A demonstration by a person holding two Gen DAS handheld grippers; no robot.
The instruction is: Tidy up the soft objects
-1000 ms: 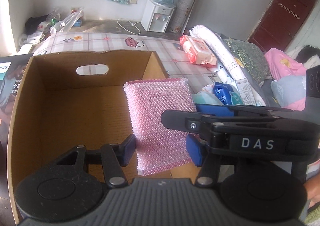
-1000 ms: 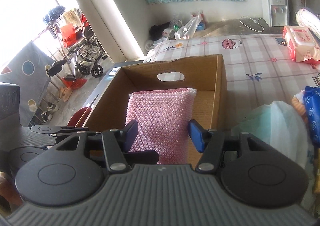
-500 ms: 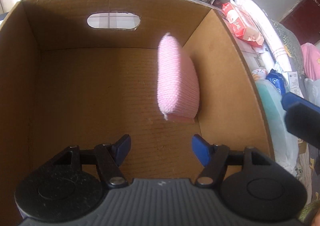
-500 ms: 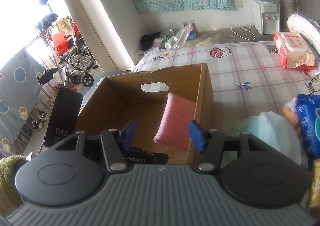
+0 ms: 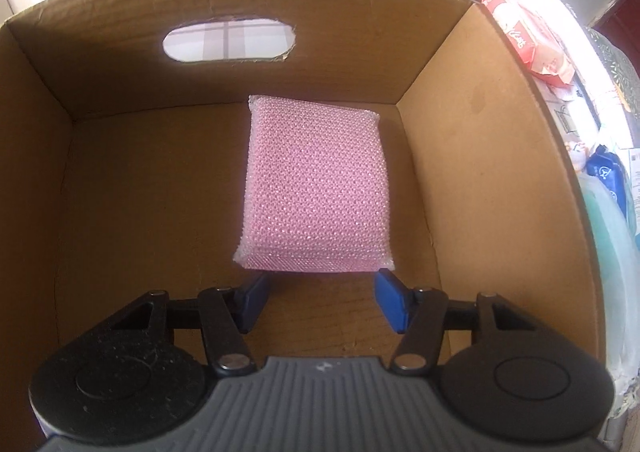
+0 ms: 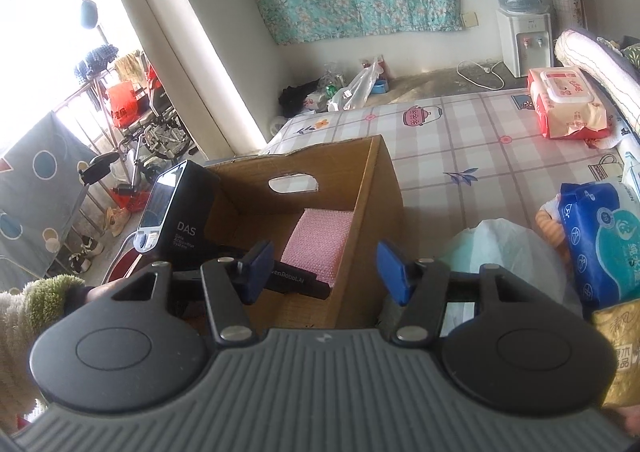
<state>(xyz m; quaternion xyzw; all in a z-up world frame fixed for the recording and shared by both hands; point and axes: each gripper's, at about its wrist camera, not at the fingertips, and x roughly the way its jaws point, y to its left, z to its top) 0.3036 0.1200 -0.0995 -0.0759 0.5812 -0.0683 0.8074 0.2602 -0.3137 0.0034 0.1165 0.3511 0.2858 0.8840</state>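
Note:
A pink mesh sponge (image 5: pixel 316 188) lies flat on the floor of the open cardboard box (image 5: pixel 480 132), toward its right wall. It also shows in the right wrist view (image 6: pixel 318 242). My left gripper (image 5: pixel 320 302) is open and empty, inside the box just short of the sponge's near edge. My right gripper (image 6: pixel 324 270) is open and empty, above and in front of the box (image 6: pixel 380 188), near its right front corner. The left gripper's black body (image 6: pixel 176 212) reaches into the box in the right wrist view.
The box stands on a checked bed sheet (image 6: pixel 480 148). To its right lie a translucent plastic bag (image 6: pixel 504 252), a blue tissue pack (image 6: pixel 604 236), a red wet-wipes pack (image 6: pixel 564 108) and a gold pack (image 6: pixel 620 356). A water dispenser (image 6: pixel 520 12) stands at the far wall.
The sponge, held by both grippers a second ago, has dropped and now lies flat in the box. Both grippers opened. The right gripper has pulled back from the box.

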